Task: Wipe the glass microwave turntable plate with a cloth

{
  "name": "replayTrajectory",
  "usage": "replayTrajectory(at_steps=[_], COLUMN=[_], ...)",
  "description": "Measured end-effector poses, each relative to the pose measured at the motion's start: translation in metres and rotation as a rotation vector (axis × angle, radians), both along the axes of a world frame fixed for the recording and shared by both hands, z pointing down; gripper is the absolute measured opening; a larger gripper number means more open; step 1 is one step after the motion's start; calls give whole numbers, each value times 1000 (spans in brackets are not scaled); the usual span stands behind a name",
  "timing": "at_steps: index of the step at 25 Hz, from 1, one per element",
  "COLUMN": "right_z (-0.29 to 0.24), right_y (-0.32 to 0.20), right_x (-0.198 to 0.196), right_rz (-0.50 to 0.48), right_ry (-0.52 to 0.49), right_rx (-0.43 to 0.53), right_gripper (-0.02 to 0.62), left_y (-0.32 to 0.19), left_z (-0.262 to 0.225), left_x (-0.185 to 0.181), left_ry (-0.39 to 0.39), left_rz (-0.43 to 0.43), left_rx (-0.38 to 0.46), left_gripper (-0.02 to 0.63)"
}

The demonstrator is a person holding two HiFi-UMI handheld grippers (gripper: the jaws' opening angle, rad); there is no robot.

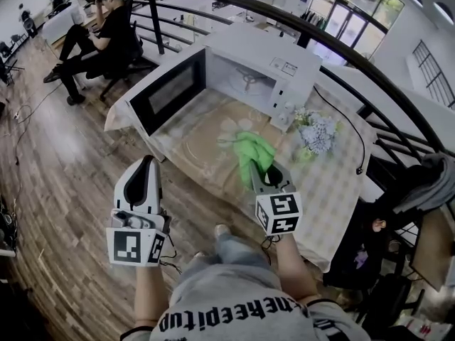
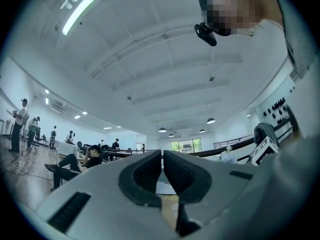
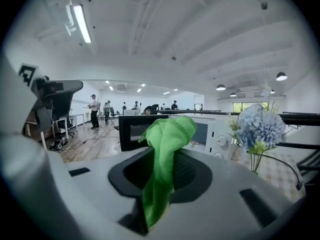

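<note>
The left tongs hang off the tabletop's edge, closed on nothing. The glass turntable plate lies on the tabletop before the open microwave. Just above the plate, the right tongs pinch a green cloth. Artificial flowers stand to the right.

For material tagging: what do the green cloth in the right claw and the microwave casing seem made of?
Green cloth: soft, fuzzy fabric, likely microfibre; its nap and limp folds show where the right claw pinches it. Microwave casing: smooth white panels, painted metal or plastic; unclear which.
</note>
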State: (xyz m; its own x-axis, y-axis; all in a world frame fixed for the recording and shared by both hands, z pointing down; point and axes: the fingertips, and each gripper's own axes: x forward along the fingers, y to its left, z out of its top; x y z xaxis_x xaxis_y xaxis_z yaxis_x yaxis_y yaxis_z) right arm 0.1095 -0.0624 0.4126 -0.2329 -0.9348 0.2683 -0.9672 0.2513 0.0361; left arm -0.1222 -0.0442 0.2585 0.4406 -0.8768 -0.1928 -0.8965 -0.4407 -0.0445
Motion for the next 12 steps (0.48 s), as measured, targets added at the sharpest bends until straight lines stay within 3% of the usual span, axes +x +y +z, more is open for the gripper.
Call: replayTrajectory(at_steps=[12], right_z=[-69], right_y=[35], right_x=[-1], right_rz=[27], right_ry=[43], right_rx=[171], right_gripper=[87], left_y=[17], left_z=[-6], left_x=[-1], left_ry=[8], left_rz=[21], left_rx=[8], left_gripper=[15])
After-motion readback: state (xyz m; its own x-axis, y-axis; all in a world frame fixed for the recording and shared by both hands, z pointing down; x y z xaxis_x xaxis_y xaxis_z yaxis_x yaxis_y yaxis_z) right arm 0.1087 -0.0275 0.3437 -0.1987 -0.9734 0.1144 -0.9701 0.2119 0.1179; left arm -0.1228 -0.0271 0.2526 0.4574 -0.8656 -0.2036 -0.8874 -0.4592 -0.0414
